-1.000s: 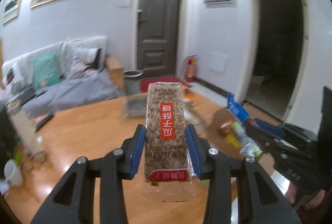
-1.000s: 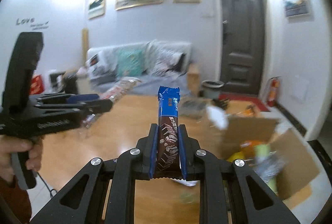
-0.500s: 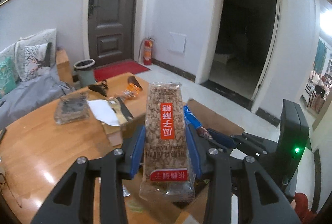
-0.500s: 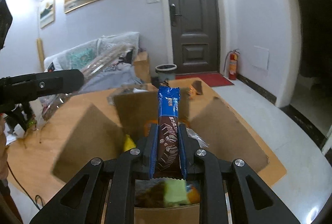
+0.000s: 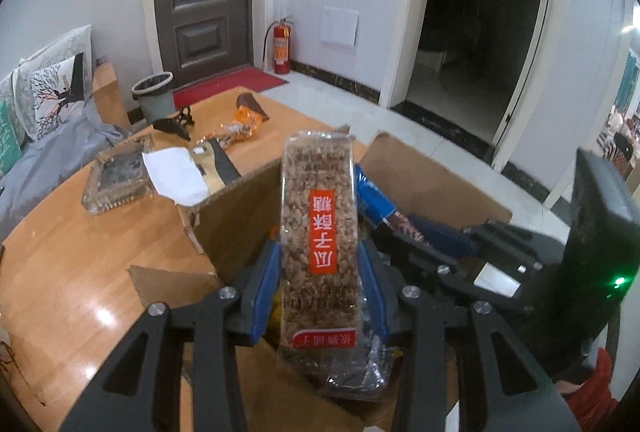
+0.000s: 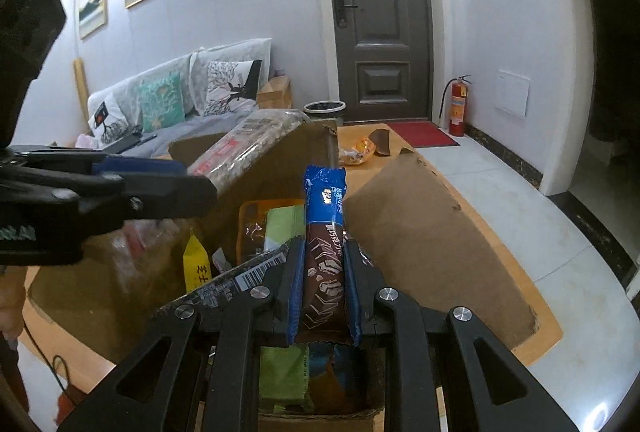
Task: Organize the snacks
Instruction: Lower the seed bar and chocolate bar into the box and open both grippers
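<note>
Both held bars (image 5: 318, 252) now over snack-filled box (image 6: 432, 232).

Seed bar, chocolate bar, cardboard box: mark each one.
seed bar (image 5: 320, 232), left wrist view, red label
chocolate bar (image 6: 325, 260), right wrist view, brown wrapper middle
cardboard box (image 6: 420, 240), right wrist view, right flap

A second ago both grippers were out over the bare table (image 5: 72, 272); now both hang over the open box (image 6: 420, 232) — the left gripper (image 5: 318, 272) with its nut bar (image 5: 320, 232), the right gripper (image 6: 324, 292) with its chocolate bar (image 6: 324, 232). Both tip lower, and the packets (image 6: 280, 228) inside the box have come into view — right beneath the bars.
</note>
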The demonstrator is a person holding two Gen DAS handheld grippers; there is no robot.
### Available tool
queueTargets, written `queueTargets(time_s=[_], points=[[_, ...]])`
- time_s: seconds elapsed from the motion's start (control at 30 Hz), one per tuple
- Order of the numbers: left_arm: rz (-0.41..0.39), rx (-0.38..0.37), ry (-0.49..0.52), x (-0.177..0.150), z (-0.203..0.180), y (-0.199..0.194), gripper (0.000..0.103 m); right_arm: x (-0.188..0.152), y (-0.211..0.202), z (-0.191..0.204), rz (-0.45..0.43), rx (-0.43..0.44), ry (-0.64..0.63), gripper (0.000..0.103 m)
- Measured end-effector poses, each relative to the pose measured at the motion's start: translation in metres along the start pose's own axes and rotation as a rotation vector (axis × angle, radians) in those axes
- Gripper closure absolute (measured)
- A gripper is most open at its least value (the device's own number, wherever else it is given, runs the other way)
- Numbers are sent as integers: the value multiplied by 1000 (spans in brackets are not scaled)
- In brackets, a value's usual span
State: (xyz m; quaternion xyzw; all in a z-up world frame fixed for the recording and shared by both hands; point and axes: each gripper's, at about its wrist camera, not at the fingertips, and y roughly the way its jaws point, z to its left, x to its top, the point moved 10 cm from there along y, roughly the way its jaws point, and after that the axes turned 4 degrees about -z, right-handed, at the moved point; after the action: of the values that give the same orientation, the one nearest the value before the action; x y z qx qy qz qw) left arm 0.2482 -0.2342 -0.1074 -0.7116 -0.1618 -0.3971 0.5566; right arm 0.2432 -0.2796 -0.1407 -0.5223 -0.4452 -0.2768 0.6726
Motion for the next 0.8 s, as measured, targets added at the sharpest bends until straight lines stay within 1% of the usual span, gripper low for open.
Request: queueTargets(time_s=[0.03, 0.17, 0.3, 0.43, 0.53, 0.63, 0.7, 0.77, 0.8], points=[[16, -3, 3, -2, 0, 3, 66, 0, 1, 1, 2, -1, -5, 88], [36, -16, 6, -4, 0, 5, 66, -1, -2, 7, 10, -7, -16, 87], [50, -14, 26, -7, 1, 4, 65, -2, -4, 9, 13, -15, -28, 81], [82, -10, 59, -13, -3, 6, 65, -1, -7, 10, 18, -24, -41, 81], [109, -17, 65, -21, -4, 9, 65, -2, -10, 9, 17, -30, -33, 80], [106, -23, 57, -24, -4, 8, 65, -3, -12, 10, 19, -37, -35, 80], [96, -35, 51, -23, -4, 5, 63, -3, -14, 12, 20, -39, -38, 80], [79, -34, 51, -19, -2, 0, 53, -4, -17, 12, 20, -40, -40, 80], [71, -31, 54, -18, -2, -3, 53, -4, -17, 12, 19, -38, -38, 80]])
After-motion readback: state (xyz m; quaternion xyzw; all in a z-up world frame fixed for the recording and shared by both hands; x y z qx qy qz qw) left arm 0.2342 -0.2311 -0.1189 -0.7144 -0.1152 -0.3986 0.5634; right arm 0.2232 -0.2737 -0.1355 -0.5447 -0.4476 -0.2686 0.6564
